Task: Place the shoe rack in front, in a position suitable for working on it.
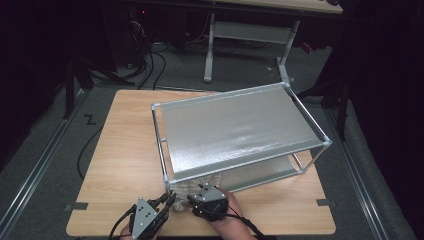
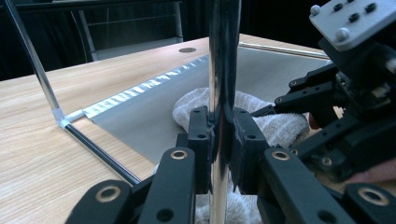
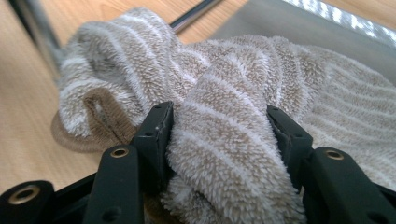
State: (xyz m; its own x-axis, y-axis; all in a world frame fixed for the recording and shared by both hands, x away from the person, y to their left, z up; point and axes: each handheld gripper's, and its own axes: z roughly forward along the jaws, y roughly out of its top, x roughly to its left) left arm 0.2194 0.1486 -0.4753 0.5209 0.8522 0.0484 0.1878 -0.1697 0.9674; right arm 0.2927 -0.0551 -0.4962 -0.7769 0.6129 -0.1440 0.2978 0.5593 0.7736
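A two-shelf metal rack (image 1: 235,127) stands on the wooden table (image 1: 125,150). My left gripper (image 1: 167,200) is shut on the rack's near corner post (image 2: 223,70), its jaws pressed to both sides of the shiny tube (image 2: 223,140). A beige towel with white stripes (image 3: 224,88) lies bunched at the front edge of the lower shelf (image 2: 154,109), beside that post. My right gripper (image 3: 219,126) is shut on a thick fold of the towel. From the left gripper view, the right gripper (image 2: 275,105) reaches into the towel (image 2: 285,128) from the right.
The rack covers the table's middle and right; bare wood lies to its left and along the front edge. Beyond the table stand a white-legged desk (image 1: 210,50) and loose cables (image 1: 150,65) on the floor. The top shelf hides most of the lower one.
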